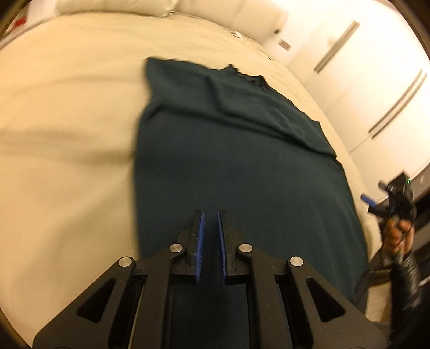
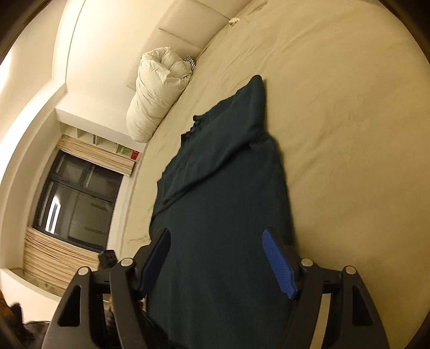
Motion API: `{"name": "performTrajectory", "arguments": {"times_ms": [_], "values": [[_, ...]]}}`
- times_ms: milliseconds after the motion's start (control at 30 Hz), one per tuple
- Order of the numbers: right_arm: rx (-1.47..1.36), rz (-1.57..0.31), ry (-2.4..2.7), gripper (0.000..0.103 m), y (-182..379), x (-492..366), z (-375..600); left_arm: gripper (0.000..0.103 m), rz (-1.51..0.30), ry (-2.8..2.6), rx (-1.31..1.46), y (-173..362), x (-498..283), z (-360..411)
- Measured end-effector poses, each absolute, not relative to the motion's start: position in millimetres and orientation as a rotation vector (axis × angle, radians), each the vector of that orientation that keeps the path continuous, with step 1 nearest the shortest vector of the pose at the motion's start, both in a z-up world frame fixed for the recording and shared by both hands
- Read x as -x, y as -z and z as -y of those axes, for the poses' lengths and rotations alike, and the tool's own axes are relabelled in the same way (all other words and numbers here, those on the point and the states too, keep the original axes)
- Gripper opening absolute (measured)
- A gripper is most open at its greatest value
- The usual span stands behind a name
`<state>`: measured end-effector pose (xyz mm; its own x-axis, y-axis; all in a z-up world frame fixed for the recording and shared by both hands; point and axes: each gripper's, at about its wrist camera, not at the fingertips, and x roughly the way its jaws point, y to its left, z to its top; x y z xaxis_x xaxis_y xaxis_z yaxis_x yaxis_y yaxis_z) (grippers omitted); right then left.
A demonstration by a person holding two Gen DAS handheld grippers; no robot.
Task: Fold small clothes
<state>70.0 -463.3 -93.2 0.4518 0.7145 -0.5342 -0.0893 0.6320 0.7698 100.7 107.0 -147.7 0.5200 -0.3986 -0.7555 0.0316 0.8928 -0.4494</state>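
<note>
A dark green knitted garment (image 1: 236, 161) lies flat on a cream bed sheet (image 1: 67, 134), with a sleeve folded across its upper part. My left gripper (image 1: 211, 214) hovers above the garment's near end, its blue pads a narrow gap apart and holding nothing. My right gripper (image 2: 216, 233) is wide open above the same garment (image 2: 223, 214), holding nothing. The right gripper also shows in the left wrist view (image 1: 376, 204) past the garment's right edge, held in a hand.
A rolled white duvet (image 2: 158, 91) lies along the headboard (image 2: 188, 21). White wardrobe doors with long handles (image 1: 376, 80) stand beside the bed. A dark window with curtains (image 2: 75, 204) is on the other side. Bare sheet (image 2: 349, 120) surrounds the garment.
</note>
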Motion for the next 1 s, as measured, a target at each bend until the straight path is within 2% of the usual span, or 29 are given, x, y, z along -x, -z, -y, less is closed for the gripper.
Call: {"name": "performTrajectory", "arguments": {"times_ms": [333,400,433,467,500,533,1000], "values": [[-0.588,-0.95,-0.509,0.074,87,23,450,0.01,-1.015,0.241,0.58,151,-14,-159],[-0.6,-0.961,-0.503,0.074,90,32,455,0.018,-1.02,0.266,0.644,155,-2,-166],[-0.607,-0.967,-0.5,0.074,92,35,456,0.035,-1.023,0.273,0.669,156,3,-169],[-0.612,-0.973,-0.495,0.074,94,38,457,0.066,-1.024,0.287,0.695,158,8,-170],[-0.614,-0.98,-0.486,0.074,97,43,460,0.075,-1.006,0.306,0.727,157,19,-173],[-0.619,-0.985,-0.479,0.074,100,45,461,0.079,-0.98,0.32,0.75,154,28,-174],[-0.687,-0.99,-0.442,0.073,121,64,477,0.079,-1.075,0.409,0.763,158,30,-151]]}}
